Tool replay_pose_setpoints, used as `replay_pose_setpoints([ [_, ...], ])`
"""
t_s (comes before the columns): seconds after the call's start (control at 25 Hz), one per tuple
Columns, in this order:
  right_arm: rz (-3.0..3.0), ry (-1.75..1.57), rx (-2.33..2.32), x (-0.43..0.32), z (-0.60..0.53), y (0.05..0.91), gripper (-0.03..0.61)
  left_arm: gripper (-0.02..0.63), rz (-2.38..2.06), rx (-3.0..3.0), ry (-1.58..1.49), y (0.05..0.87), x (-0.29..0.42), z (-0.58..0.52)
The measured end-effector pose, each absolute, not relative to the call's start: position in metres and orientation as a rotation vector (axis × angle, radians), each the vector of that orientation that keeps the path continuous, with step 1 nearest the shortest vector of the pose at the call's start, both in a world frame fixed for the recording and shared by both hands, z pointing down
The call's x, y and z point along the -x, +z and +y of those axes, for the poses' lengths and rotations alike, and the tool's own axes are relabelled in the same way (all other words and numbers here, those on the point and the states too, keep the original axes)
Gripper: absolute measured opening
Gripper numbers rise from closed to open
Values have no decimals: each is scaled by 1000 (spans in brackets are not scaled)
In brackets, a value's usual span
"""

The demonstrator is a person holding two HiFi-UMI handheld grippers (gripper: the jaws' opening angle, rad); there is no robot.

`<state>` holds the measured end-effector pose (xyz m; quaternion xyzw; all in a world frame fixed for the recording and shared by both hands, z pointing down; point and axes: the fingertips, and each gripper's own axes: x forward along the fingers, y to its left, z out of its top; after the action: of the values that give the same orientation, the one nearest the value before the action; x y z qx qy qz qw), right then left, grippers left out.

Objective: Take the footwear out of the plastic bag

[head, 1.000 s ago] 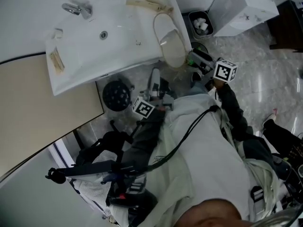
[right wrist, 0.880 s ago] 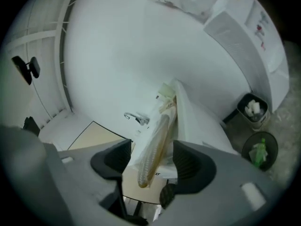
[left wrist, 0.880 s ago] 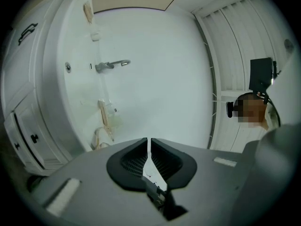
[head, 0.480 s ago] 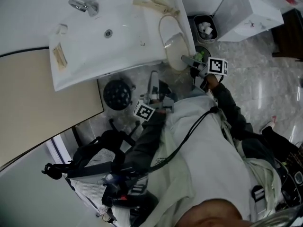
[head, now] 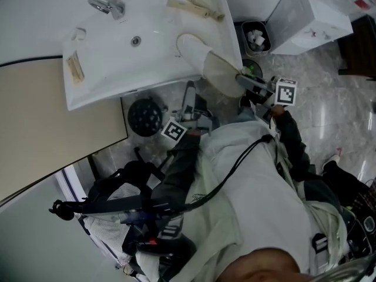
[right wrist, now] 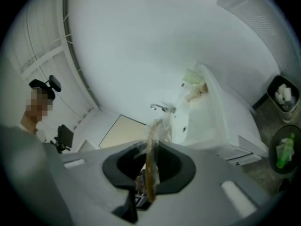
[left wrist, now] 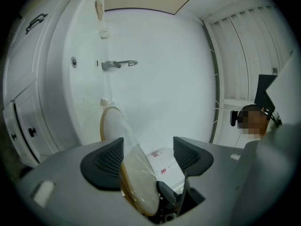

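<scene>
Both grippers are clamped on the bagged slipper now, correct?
Not both. The right gripper has just closed on the bagged slipper, but the left gripper has just opened: the left gripper view shows its jaws apart, with the slipper between them, not pinched.

Location type: bathroom. Identifying features: a white washbasin [head: 100, 69] fitted with a chrome tap [head: 107, 6] and a round drain [head: 136, 40]. A small waste bin [head: 255, 37] holding crumpled paper stands beside it on a polished, marble-pattern floor [head: 335, 98].
</scene>
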<state>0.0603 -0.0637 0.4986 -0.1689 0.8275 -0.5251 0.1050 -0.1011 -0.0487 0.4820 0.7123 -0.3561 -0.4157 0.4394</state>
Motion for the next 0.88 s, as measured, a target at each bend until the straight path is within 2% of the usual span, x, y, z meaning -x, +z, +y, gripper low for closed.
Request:
replay_pose_setpoints([
  [0.08,2488,-1520,434,-66,-54,478,51,381,-848,-1793,-1045,474,100,-54],
  [0.2,2508,-1481,396,-72,-45,459,49,463,-776,-1812,-1031,471,92,-57],
  [0.4,2371,-1396,332,-87,-42,423,49,472,-700,-1773,-1053,479,83,-48],
  [0.48,2365,-1378,260,-87,-35,406,49,500,-629,-1830,-1076,461,75,-52],
  [0.64,2479,-1359,146,-78,-15,392,52,500,-491,-1959,-1132,418,59,-61],
  [0.68,2501,-1353,131,-77,-11,392,56,480,-490,-1981,-1152,413,61,-62],
  [0.72,2506,-1338,125,-77,-9,391,61,404,-491,-1986,-1178,408,64,-62],
  [0.76,2500,-1311,134,-78,-9,389,63,287,-483,-1974,-1212,401,66,-61],
  [0.84,2502,-1205,208,-83,-12,382,67,156,-457,-1954,-1267,391,68,-59],
  [0.88,2526,-1132,263,-84,-13,380,71,143,-452,-1953,-1278,388,68,-59],
])
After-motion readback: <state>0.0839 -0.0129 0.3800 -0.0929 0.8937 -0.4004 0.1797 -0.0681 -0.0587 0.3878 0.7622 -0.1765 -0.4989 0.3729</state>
